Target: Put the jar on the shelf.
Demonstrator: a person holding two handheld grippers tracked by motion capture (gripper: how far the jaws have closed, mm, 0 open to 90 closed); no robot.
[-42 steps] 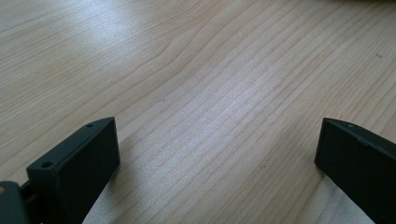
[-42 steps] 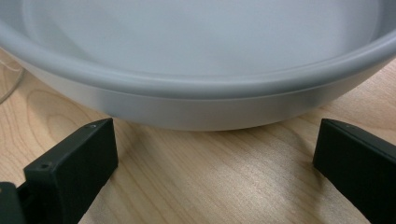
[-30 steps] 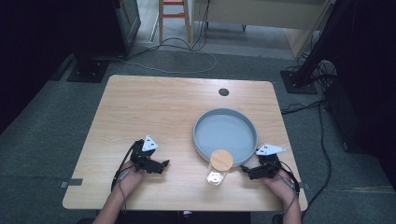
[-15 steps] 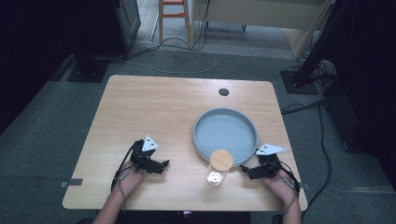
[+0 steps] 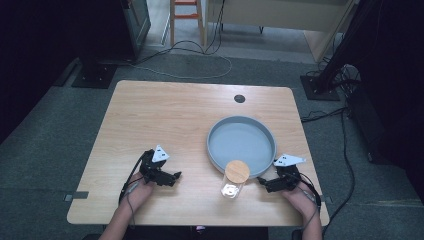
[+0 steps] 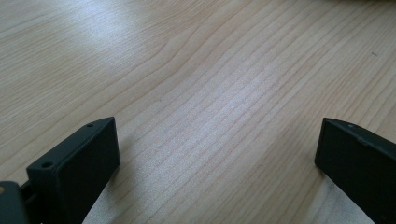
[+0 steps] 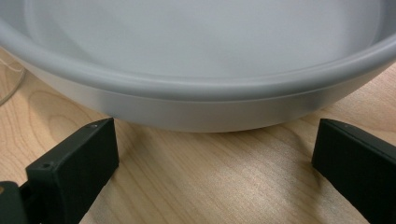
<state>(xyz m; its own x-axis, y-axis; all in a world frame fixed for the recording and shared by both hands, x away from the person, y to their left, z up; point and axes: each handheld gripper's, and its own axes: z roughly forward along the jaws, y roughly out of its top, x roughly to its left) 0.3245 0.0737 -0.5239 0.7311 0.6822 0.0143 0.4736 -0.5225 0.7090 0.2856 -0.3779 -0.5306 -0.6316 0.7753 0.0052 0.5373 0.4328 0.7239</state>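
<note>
Nothing is in hand yet, as I judge it: my left gripper [image 5: 172, 177] rests on bare wood with its jaws wide apart, and my right gripper [image 5: 263, 184] sits just as spread, holding nothing. Between them, near my edge of the table [image 5: 165, 120], stands the small clear jar [image 5: 233, 183] with its round, pale wooden lid [image 5: 237, 171], untouched, just beside the tray [image 5: 241, 121]. That tray [image 7: 196, 109] is a matte grey, shallow round dish with a smooth rolled rim, close ahead of my right jaws. Picking up the jar remains.
</note>
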